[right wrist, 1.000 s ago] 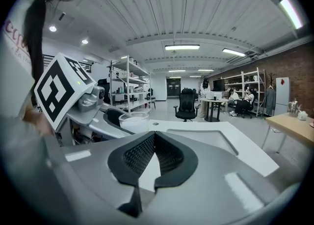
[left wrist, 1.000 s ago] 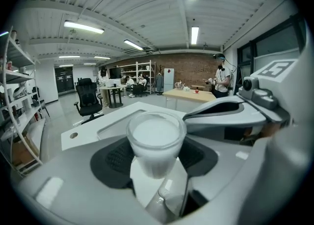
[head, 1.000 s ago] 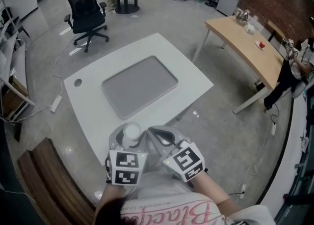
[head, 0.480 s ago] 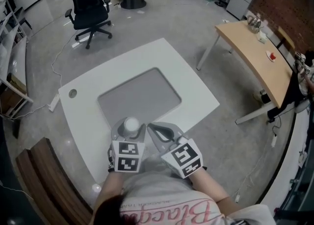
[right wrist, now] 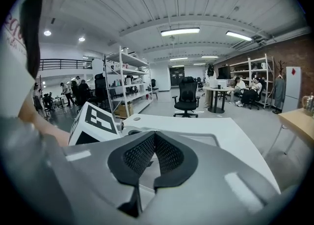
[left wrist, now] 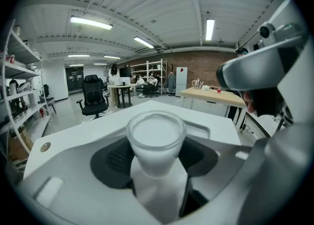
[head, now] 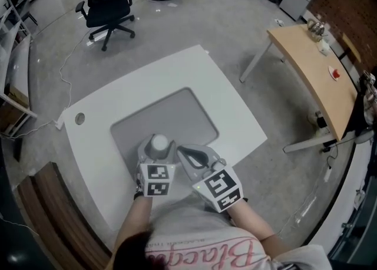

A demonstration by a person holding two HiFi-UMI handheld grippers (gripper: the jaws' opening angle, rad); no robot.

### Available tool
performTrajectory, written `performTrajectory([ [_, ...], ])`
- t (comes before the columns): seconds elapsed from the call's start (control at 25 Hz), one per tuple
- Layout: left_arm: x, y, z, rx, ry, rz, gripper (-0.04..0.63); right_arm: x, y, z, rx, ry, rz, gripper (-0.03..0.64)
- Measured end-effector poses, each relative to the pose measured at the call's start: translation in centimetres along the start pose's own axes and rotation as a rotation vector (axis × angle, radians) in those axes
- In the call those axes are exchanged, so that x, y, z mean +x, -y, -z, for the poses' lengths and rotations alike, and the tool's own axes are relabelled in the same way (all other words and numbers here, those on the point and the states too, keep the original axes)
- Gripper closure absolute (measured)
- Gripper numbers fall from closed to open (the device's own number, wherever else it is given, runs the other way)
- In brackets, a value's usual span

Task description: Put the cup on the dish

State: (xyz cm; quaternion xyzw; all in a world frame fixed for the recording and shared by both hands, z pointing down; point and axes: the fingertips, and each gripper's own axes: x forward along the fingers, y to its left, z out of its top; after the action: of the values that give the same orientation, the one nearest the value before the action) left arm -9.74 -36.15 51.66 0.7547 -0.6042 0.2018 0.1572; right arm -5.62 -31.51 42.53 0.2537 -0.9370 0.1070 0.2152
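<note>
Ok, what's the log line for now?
left gripper: shut on white cup, over gray tray | right gripper: jaws shut, empty

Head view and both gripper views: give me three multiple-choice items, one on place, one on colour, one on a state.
1. What holds the cup? A) the right gripper B) the left gripper C) neither
2. The cup's colour? A) red B) black C) white
3. The right gripper's jaws? A) together, empty B) wide apart C) clamped on a plate
Key: 1 B, the cup sits between its jaws; 2 C, white all over; 3 A, the pads meet with nothing between.
</note>
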Motion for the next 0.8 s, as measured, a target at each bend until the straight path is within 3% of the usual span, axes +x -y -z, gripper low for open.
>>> performTrajectory([
  [0.28, 3.0, -1.2, 1.7, -0.035, -0.031, -0.065, 0.337, 0.5, 1.7, 0.9, 0.023, -0.045, -0.001, 0.615],
  [0.8, 5.0, -1.4, 3.4, -0.025, -0.089, -0.078, 0.336, 0.7, 2.2, 1.8, 0.039, -0.075, -0.013, 0.615],
])
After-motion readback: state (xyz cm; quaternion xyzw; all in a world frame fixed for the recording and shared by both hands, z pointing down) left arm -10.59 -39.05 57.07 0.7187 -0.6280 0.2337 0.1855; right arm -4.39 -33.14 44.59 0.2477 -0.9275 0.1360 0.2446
